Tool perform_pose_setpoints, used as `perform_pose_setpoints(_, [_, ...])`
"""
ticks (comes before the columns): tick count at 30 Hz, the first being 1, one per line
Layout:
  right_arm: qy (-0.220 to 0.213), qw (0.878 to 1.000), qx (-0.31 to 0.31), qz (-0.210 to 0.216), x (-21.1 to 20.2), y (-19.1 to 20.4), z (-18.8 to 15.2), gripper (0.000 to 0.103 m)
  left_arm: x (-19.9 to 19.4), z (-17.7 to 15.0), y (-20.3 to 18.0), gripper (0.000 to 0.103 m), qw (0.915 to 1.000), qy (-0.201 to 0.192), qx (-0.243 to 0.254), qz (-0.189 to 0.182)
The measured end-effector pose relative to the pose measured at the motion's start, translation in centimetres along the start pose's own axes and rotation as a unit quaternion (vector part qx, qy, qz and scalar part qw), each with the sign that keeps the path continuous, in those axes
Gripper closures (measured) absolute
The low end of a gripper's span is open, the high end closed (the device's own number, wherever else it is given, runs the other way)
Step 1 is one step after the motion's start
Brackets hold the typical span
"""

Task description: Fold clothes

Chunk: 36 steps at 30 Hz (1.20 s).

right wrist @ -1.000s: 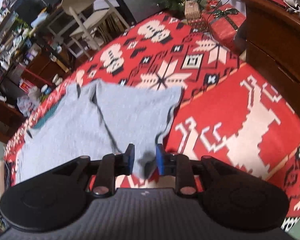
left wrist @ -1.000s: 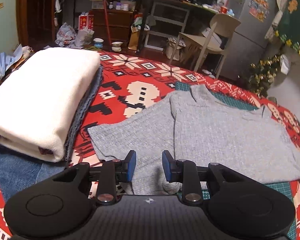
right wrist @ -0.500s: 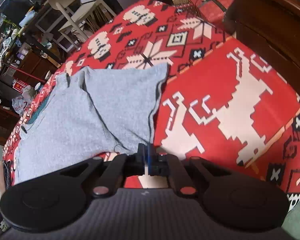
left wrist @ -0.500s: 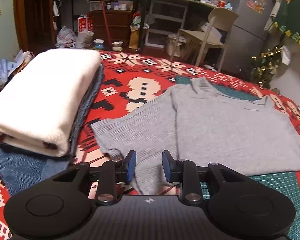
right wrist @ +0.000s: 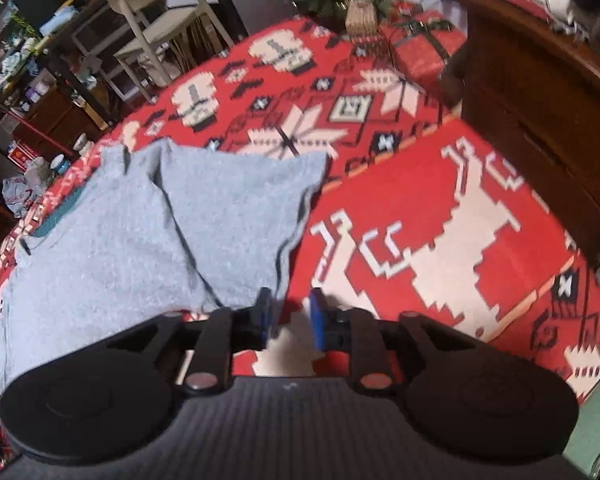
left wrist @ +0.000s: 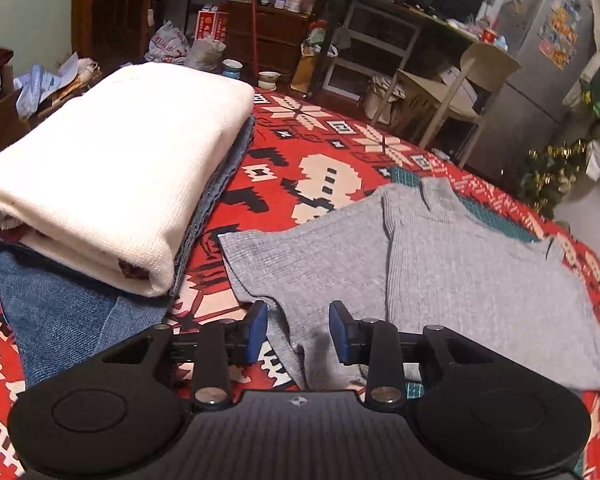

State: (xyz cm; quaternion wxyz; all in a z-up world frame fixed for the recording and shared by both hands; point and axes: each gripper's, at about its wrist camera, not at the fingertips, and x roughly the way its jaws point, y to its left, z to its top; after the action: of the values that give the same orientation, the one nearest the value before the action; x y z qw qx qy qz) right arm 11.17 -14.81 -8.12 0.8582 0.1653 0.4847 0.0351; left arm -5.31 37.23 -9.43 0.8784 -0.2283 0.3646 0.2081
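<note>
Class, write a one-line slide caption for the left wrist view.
Left gripper opening over the near edge of a grey sweater spread on a red patterned blanket, beside a folded cream stack.

No legible text was found; markings on the red box [left wrist: 210, 26] and fridge stickers [left wrist: 560, 34] were unreadable.

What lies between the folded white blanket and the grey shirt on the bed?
Only a strip of the red patterned bedspread; in the left wrist view nothing else separates the folded white blanket from the grey shirt.
</note>
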Motion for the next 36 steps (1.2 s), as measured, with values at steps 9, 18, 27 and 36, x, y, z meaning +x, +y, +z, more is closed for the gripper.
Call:
perform_pose_setpoints(9, [-0.041,0.996,-0.075,0.031,-0.9,3.3,0.0,0.022,0.8,1.0,2.7,0.065,0.9977,0.01,-0.067,0.003])
perform_pose_setpoints(18, [-0.032,0.995,-0.078,0.045,-0.5,3.8,0.2,0.022,2.7,1.8,2.5,0.069,0.997,-0.002,-0.077,0.001])
perform_pose_setpoints(27, [-0.022,0.994,-0.099,0.047,0.0,4.6,0.0,0.022,3.4,2.4,2.1,0.072,0.9964,-0.021,-0.07,0.041])
perform_pose_setpoints(36, [-0.013,0.991,-0.13,0.037,0.5,5.5,-0.4,0.02,4.0,2.2,0.7,0.1,0.9936,-0.035,-0.013,0.106])
